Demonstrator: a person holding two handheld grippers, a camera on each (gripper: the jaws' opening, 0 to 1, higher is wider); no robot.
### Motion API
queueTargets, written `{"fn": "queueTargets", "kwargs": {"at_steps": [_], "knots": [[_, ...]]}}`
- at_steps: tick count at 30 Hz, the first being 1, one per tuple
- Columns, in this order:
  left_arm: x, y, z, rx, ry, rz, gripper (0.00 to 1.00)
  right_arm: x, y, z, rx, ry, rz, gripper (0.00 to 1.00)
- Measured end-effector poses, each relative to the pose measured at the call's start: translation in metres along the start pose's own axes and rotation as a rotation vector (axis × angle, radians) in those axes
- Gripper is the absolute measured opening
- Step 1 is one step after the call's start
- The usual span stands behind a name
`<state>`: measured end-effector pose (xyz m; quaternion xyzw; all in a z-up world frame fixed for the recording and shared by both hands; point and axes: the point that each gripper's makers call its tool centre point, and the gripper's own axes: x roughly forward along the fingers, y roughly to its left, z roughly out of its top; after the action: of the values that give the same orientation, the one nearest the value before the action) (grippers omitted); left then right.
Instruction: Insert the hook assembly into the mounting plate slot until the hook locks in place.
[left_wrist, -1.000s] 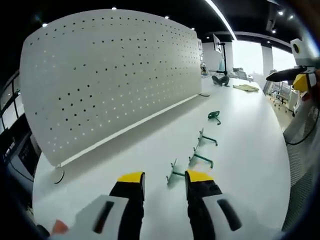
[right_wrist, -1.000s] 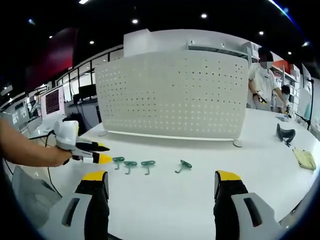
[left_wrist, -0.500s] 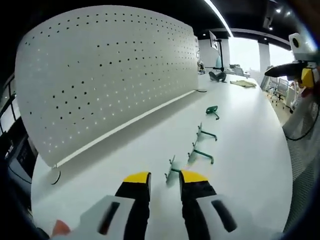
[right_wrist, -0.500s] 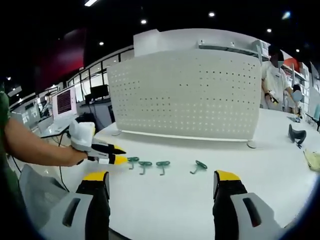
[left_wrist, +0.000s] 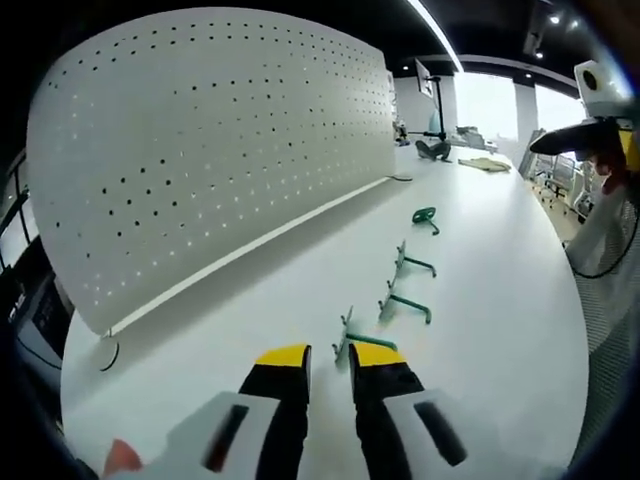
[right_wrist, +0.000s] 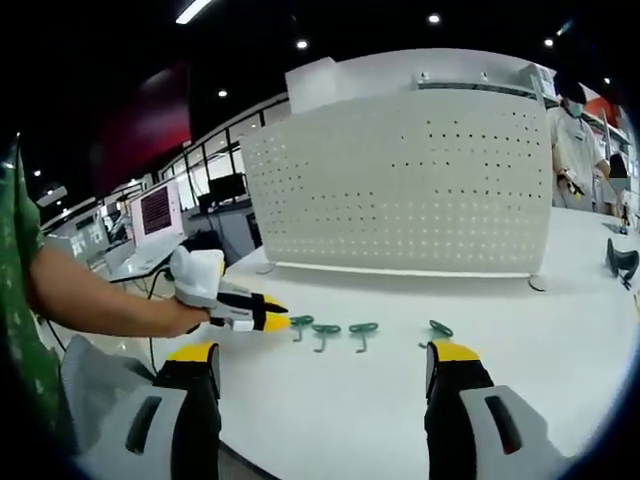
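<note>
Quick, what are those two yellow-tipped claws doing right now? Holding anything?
Left gripper: jaws nearly shut, closing on the nearest green hook; a firm grip cannot be told.
Right gripper: jaws wide open, holding nothing.

no legible text, labels or numbers

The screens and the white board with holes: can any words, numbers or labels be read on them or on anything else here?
No text can be read in these pictures.
Monitor: it glows with lines of something, too small and blurred to read.
Pegboard: holes alone, no print.
Green hooks: no markings visible.
</note>
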<state>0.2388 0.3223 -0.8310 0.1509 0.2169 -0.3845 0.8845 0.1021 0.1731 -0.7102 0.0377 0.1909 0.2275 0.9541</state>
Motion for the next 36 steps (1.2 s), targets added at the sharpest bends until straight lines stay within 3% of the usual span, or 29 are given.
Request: {"fn": "queueTargets", "kwargs": {"at_steps": [13, 36], "knots": [[0.0048, -0.0037, -0.0021, 0.015, 0.003, -0.018, 0.07, 0.0025, 0.0, 0.0008, 0.002, 0.001, 0.008, 0.87], [0.0062, -0.0042, -0.002, 0.033, 0.002, -0.029, 0.04, 0.003, -0.003, 0.0005, 0.003, 0.004, -0.008, 0.86]]}}
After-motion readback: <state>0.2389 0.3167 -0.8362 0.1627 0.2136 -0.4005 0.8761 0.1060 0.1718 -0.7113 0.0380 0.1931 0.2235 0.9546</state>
